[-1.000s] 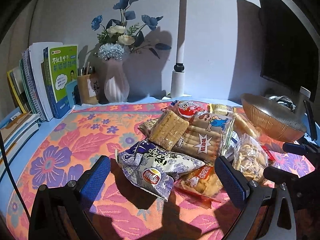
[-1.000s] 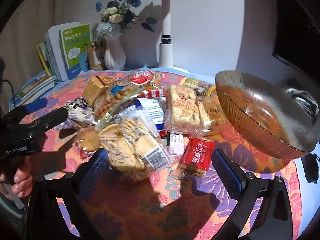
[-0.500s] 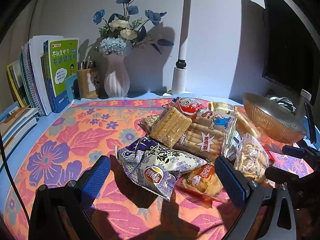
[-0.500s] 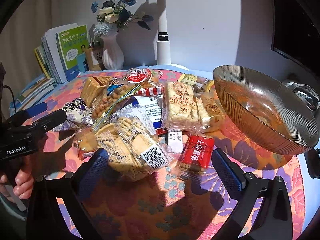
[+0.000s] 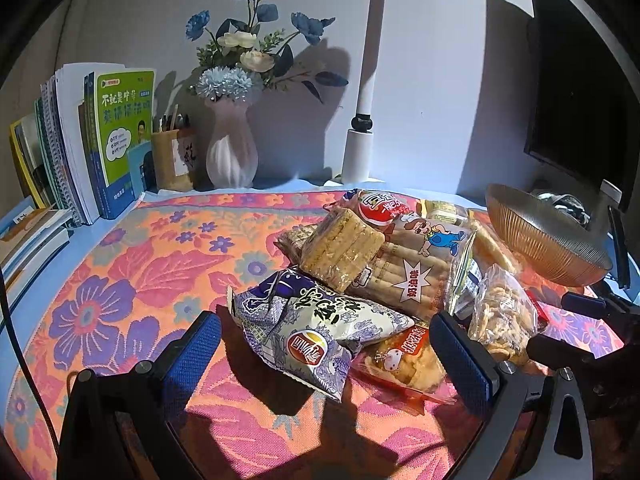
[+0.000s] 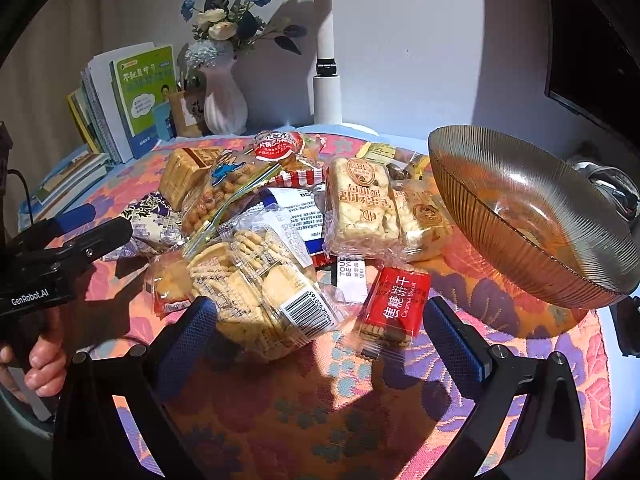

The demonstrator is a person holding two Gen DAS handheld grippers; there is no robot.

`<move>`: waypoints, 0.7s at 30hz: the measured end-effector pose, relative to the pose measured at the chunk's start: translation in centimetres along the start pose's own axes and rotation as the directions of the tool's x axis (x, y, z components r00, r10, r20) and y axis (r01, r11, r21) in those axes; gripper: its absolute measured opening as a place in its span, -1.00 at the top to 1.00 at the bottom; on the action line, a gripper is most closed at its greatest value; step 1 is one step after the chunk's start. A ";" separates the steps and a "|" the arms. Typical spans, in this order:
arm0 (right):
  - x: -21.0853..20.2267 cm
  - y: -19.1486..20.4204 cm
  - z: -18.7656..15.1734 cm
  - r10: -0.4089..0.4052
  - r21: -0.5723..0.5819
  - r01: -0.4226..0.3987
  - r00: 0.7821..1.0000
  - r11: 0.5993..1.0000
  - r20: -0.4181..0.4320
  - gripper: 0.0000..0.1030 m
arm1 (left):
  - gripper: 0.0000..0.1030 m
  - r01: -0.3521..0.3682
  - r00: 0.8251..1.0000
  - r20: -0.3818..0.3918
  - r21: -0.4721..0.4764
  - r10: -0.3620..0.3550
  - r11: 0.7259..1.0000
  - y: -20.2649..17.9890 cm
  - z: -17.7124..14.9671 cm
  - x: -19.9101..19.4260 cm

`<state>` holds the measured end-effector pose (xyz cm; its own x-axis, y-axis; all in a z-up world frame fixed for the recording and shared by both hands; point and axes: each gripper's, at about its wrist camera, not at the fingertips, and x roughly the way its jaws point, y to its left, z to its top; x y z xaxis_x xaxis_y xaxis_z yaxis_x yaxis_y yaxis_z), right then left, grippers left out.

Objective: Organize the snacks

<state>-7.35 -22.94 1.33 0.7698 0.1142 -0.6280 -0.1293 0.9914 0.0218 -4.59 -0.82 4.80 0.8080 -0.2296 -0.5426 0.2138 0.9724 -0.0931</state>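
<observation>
Both wrist cameras have edged slightly nearer the snack heap since the earlier frames, so the packets sit a little lower and larger in each view, while no packet has changed place. Snack pile, centre of the floral cloth [image 5: 132,280]: purple-and-white chip bag [image 5: 316,330] at the near edge, lying between the spread fingers of the left gripper [image 5: 326,354], whose jaws stand wide apart and hold nothing; at 1 o'clock from the bag, a clear-wrapped block of golden crackers [image 5: 340,248] leans on a long biscuit-stick pack [image 5: 416,268]; at 4 o'clock, an orange-red snack packet [image 5: 404,360] lies partly under the bag. In the right wrist view, the right gripper [image 6: 320,332] is likewise fully spread and empty, with a clear bag of round crackers [image 6: 260,284] reaching between its fingers and a red caramel biscuit pack [image 6: 394,306] just beside that bag at 3 o'clock. At 12 o'clock from the red pack lie two wrapped rice-cake bars [image 6: 362,204]. Ribbed amber glass bowl [image 6: 516,216] stands tilted at 2 o'clock, beside the pile. Left gripper body, held by a hand [image 6: 40,364], enters at 9 o'clock. Background, 11 to 12 o'clock: upright books [image 5: 100,136], pen holder [image 5: 174,160], white vase of blue and white flowers [image 5: 232,148], lamp post [image 5: 362,116]
</observation>
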 end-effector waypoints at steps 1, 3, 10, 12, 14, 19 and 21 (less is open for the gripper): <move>0.0 0.0 0.0 -0.001 0.000 0.001 1.000 1.000 0.000 -1.00 | -1.00 0.000 1.000 0.000 0.001 0.000 1.000 0.0 0.0 0.0; 0.0 0.0 0.0 -0.001 0.001 0.001 1.000 1.000 0.000 -1.00 | -1.00 0.001 1.000 0.001 0.000 -0.001 1.000 0.0 0.0 0.0; 0.0 0.1 0.1 -0.003 0.003 0.003 1.000 1.000 -0.002 -1.00 | -1.00 0.001 1.000 -0.001 0.000 -0.001 1.000 0.0 0.0 0.0; 0.0 0.1 0.0 -0.005 0.001 0.005 1.000 1.000 -0.002 -1.00 | -1.00 0.000 1.000 -0.001 0.000 0.000 1.000 0.0 0.0 0.0; 0.0 0.1 0.1 -0.007 0.000 0.007 1.000 1.000 -0.003 -1.00 | -1.00 0.001 1.000 -0.001 -0.001 -0.001 1.000 0.0 0.0 0.0; 0.0 0.2 0.0 -0.007 0.001 0.007 1.000 1.000 -0.003 -1.00 | -1.00 0.000 1.000 -0.001 0.000 0.000 1.000 0.0 0.0 0.0; 0.0 0.2 0.0 -0.007 0.001 0.007 1.000 1.000 -0.004 -1.00 | -1.00 0.000 1.000 -0.001 -0.001 0.000 1.000 0.0 0.1 0.0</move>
<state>-7.36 -22.72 1.37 0.7685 0.1068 -0.6309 -0.1230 0.9922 0.0182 -4.54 -0.82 4.84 0.8073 -0.2297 -0.5436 0.2134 0.9724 -0.0939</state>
